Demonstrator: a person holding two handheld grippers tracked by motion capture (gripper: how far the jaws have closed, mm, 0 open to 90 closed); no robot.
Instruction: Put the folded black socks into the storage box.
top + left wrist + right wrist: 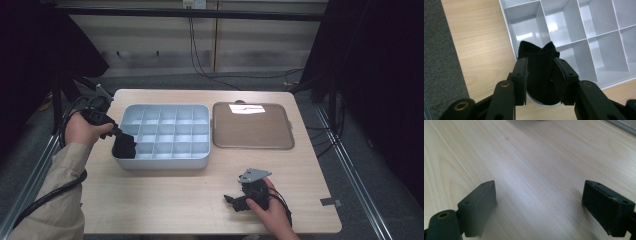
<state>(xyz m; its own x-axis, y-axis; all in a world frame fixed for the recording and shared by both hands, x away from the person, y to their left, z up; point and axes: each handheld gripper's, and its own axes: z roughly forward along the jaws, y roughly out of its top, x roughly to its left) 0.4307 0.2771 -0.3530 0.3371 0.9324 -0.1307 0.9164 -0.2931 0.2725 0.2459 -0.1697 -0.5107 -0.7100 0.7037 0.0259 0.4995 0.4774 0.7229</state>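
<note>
Right tongs: your right gripper (233,201) lies low on the bare table (165,195) at the near edge, jaws spread wide with only wood grain between them; it holds nothing.
Right hand: your right hand (267,207) wraps the body of those tongs from behind.
Left tongs: your left gripper (540,75) is pinched partway in, its two pads pressing on the flanks of a black sock (537,75).
Sock: the sock sits bunched between those jaws, its top poking out past the tips; in the high view it hangs at the near left corner of the divided tray (200,162).
Tray: the pale grey tray lies just beyond and to the right of your left tongs, and well up and left of your right ones; the sock overlaps its corner compartment and rim.
Lid: the flat brown lid (252,125) rests beside the tray on its far side from your left tongs, straight beyond your right tongs.
</note>
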